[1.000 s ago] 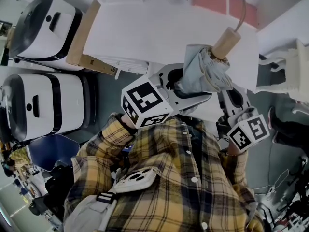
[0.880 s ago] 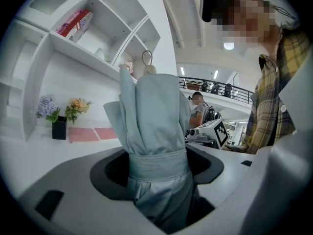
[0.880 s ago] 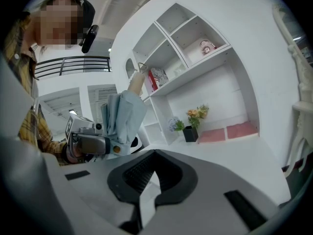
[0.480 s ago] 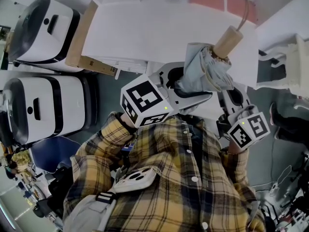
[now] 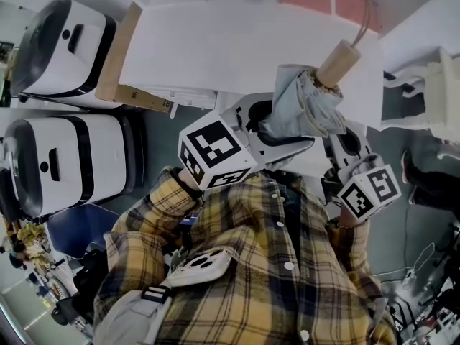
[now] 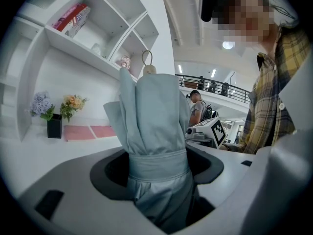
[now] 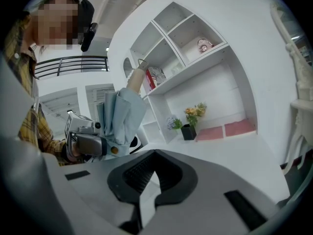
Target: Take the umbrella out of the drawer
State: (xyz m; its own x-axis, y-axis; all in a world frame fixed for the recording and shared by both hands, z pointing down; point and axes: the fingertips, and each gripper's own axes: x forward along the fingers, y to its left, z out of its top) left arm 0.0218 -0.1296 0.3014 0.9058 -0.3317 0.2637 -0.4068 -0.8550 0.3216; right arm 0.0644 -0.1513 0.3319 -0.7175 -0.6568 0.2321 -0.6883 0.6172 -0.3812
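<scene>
Head view showed, at the left, the left gripper (image 5: pixel 286 134) with its jaws clamped on the folded umbrella (image 5: pixel 305 103). It was held in the air over the edge of the white desk (image 5: pixel 215 49), already outside any drawer. The jaws pressed only soft cloth near the strap (image 6: pixel 156 164), so I judged the fabric could slide and the umbrella drop. At the right, the right gripper (image 5: pixel 346 146) had its jaws together, empty, giving no support.

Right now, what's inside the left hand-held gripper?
A folded pale-blue umbrella, clamped around its strap, wooden handle pointing away. Its lower end is hidden by the jaws.
</scene>
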